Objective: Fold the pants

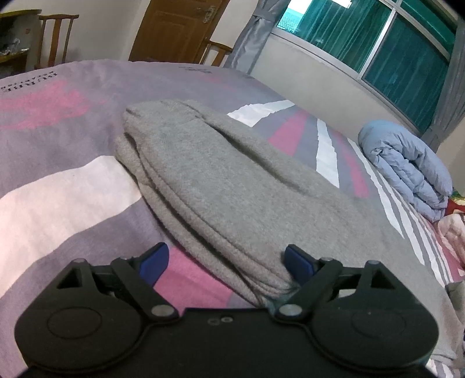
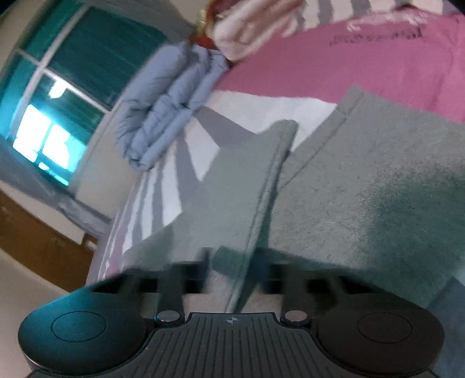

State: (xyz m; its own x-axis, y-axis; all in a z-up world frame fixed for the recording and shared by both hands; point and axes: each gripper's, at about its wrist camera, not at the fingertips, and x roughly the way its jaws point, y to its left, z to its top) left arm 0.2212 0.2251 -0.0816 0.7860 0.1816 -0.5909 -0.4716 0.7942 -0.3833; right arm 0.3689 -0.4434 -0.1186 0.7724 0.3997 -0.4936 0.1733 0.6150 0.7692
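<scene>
Your grey pants lie on the bed, whose cover is lilac with pink blocks, white stripes and dark lettering. Near the bed's far right edge sits a pale blue quilt. Your left tool is black with blue pads. Teal panes fill the grey-framed window, beside a brown door.

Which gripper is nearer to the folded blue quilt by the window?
Hard to say. The left gripper stands open over the grey pants; the right gripper is shut on them; the blue quilt lies beyond both.
</scene>
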